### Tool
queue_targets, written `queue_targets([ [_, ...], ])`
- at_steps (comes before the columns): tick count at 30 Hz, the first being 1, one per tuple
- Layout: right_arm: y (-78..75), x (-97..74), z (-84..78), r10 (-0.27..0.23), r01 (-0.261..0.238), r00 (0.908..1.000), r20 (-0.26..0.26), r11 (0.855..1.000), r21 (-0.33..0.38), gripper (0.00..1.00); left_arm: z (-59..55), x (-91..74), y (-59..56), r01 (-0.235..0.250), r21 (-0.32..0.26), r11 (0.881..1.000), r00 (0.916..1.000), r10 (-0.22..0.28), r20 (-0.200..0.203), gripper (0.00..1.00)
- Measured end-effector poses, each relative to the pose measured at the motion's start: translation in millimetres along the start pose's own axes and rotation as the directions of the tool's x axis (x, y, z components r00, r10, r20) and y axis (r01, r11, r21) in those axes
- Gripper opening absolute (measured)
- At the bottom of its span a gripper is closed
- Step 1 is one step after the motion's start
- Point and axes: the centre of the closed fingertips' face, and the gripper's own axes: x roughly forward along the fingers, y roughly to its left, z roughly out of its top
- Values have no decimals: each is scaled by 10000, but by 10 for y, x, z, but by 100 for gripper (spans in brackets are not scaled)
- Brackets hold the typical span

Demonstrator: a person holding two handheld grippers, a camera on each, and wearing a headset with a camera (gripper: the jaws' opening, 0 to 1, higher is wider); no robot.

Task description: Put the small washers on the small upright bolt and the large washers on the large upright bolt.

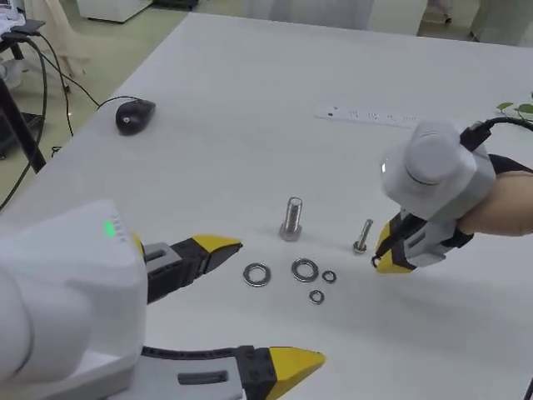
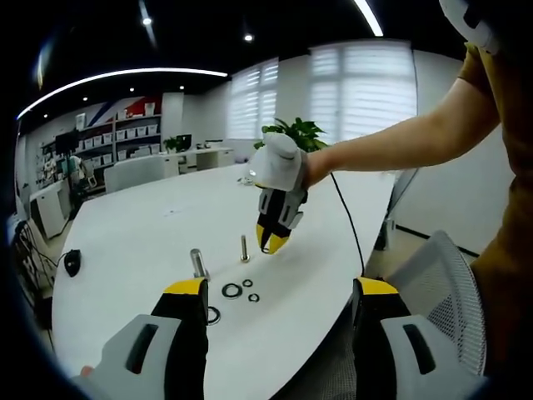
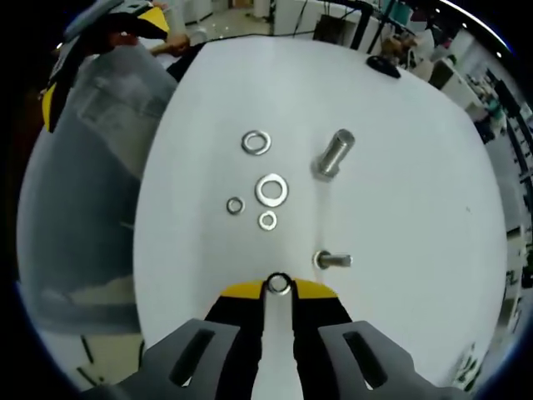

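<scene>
Table (image 1: 250, 100) bears small bolt (image 1: 363, 237) and large bolt (image 1: 291, 219) upright.

No legible text, brand or number in any view.
- Power strip (image 1: 366, 116), far right of the table: small dark marks along its top, too small to read.
- Computer mouse (image 1: 133, 115), far left: any logo is unresolvable.
- Left gripper (image 1: 275, 302), near left: lit green indicator on the white housing, and its shape can't be made out as a character.
- Left gripper view, far wall (image 2: 108, 112) at left: red and blue stripe graphic beside shelves of boxes. Any labels there are blurred beyond reading.
</scene>
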Motion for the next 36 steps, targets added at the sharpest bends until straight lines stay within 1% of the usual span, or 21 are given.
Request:
queue_targets([
  [3,-47,-85,6,-216,216,9998,11,9997,60,12,10,-1,-26,79,87,9999,10000,-79,-4,70],
  [8,-106,-175,41,-446,446,9990,59,9990,73,12,27,-13,-64,191,193,9996,9998,-191,-2,70],
  [10,-131,-201,54,-496,495,9988,59,9987,76,12,22,-17,-60,172,213,9996,9999,-171,-21,70],
  [12,-178,-178,43,-553,553,9985,36,9985,49,12,20,-22,-52,143,213,9997,9999,-143,-21,70],
  [17,-243,-232,96,-667,667,9977,79,9978,9,12,26,-30,-30,87,203,9998,10000,-87,25,70],
  [21,-309,-244,149,-719,719,9974,95,9974,-80,12,8,-23,7,31,136,9999,10000,-31,25,70],
  [25,-377,-218,194,-721,722,9974,92,9972,-169,12,-4,-17,54,-34,60,10000,10000,34,40,70],
  [28,-406,-193,211,-680,681,9977,47,9974,-227,12,0,-13,82,-75,6,10000,9999,75,100,70],
  [31,-431,-157,223,-614,615,9981,30,9977,-272,12,-21,-1,113,-138,-52,9999,9999,138,47,70],
  [34,-445,-138,243,-556,559,9984,107,9980,-289,12,-25,13,122,-151,-139,9998,9998,153,95,70],
  [36,-454,-122,241,-517,519,9986,61,9981,-330,12,-37,25,130,-172,-181,9997,9998,174,83,70],
])
